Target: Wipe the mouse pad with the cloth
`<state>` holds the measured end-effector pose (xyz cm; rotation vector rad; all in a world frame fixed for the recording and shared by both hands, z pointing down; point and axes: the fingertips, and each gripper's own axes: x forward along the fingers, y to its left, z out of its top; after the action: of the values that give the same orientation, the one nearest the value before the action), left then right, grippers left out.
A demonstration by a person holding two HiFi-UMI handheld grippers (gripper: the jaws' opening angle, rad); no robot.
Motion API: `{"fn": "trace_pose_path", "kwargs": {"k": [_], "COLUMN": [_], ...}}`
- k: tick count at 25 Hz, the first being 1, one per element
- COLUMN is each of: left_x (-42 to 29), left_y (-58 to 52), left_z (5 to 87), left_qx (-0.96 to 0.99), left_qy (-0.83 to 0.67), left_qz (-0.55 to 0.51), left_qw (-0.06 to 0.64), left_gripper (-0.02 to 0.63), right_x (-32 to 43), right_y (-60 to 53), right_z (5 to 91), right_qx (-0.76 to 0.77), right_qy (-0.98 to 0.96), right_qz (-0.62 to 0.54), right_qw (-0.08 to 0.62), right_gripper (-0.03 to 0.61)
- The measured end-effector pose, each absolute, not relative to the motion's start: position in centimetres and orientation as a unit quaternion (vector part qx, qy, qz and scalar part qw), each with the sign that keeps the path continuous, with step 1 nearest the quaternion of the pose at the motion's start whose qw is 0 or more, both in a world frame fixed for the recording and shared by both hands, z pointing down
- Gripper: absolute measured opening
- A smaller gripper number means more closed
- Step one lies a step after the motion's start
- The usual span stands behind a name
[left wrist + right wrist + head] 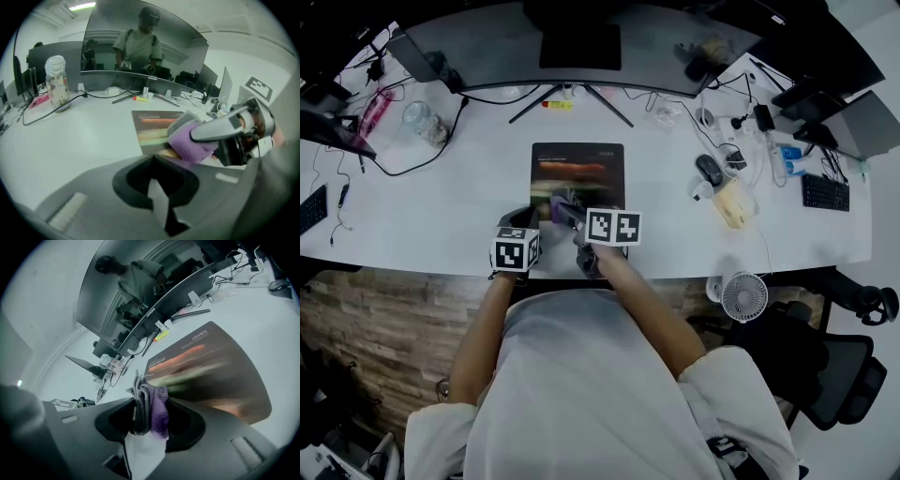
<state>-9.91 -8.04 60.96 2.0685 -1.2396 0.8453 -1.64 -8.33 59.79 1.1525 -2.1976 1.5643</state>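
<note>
The dark mouse pad [577, 173] with coloured bands lies on the white desk [450, 216] in front of the monitor stand. A purple and grey cloth [563, 208] rests on the pad's near part, and my right gripper [570, 217] is shut on it. In the right gripper view the bunched cloth [149, 408] sits pinched between the jaws, with the pad [211, 371] just beyond. My left gripper [517, 225] hovers over the desk at the pad's near left corner, jaws together with nothing in them. From the left gripper view I see the cloth [194, 139] over the pad [152, 129].
A curved monitor [581, 42] stands behind the pad on a tripod stand. A clear bottle [422, 120] and cables lie to the left. To the right are a mouse [709, 169], more cables and a keyboard [825, 192]. A small fan [743, 296] hangs at the desk's front edge.
</note>
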Motion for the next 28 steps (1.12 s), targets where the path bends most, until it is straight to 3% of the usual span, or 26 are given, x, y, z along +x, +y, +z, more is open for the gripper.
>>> {"fn": "trace_pose_path", "kwargs": {"k": [28], "left_x": [-10.0], "left_y": [-8.0], "left_z": [60.9], "left_qx": [0.777], "left_qy": [-0.460], "left_qz": [0.319], "left_qw": [0.288], "left_gripper": [0.000], "right_x": [4.1], "right_y": [-7.8], "right_z": [59.9], "right_qx": [0.386], "right_qy": [-0.748], "right_qz": [0.525], "right_qw": [0.125], "right_gripper": [0.179]}}
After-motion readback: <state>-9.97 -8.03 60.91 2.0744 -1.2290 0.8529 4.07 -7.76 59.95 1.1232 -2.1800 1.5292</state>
